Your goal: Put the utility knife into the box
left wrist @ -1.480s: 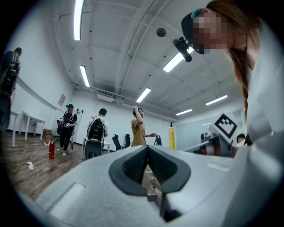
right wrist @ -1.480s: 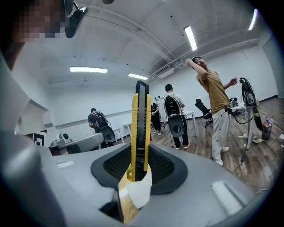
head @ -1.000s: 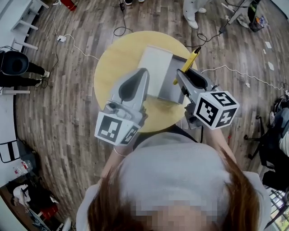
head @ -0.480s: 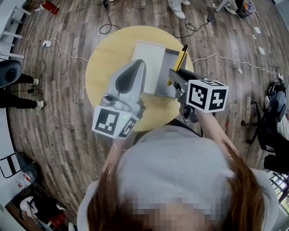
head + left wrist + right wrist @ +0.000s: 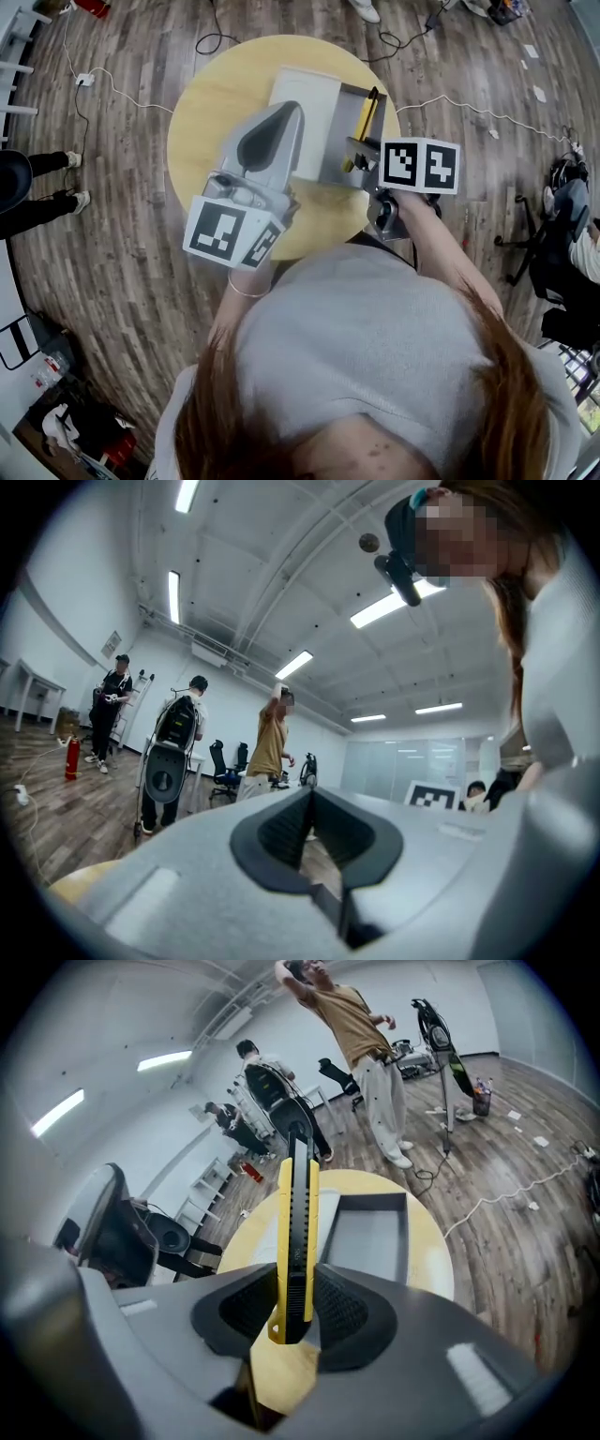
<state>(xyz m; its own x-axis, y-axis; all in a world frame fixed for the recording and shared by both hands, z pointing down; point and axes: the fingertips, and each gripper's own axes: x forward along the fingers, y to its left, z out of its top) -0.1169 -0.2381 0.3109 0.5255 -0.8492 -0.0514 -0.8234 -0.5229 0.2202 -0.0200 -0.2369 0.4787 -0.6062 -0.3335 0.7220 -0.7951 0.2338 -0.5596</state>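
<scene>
My right gripper (image 5: pixel 298 1283) is shut on the yellow-and-black utility knife (image 5: pixel 298 1213), which sticks out forward between the pads. In the head view the utility knife (image 5: pixel 366 114) lies over the right side of the open grey box (image 5: pixel 337 141) on the round yellow table (image 5: pixel 211 122); I cannot tell whether it touches the box. The right gripper (image 5: pixel 361 150) hangs over the box's near end. A white lid (image 5: pixel 302 98) lies against the box's left side. My left gripper (image 5: pixel 289 111) hovers over the lid, jaws shut and empty, as the left gripper (image 5: pixel 309 803) view also shows.
White cables (image 5: pixel 469 103) trail over the wooden floor round the table. A person in a tan shirt (image 5: pixel 361 1016) stands beyond the table, with others (image 5: pixel 180 733) and office chairs further back. A red fire extinguisher (image 5: pixel 70 758) stands on the floor.
The right gripper has carried the knife left, from the box's right edge to over its inside, and the knife now lines up with the box. The left gripper has stayed over the lid.
</scene>
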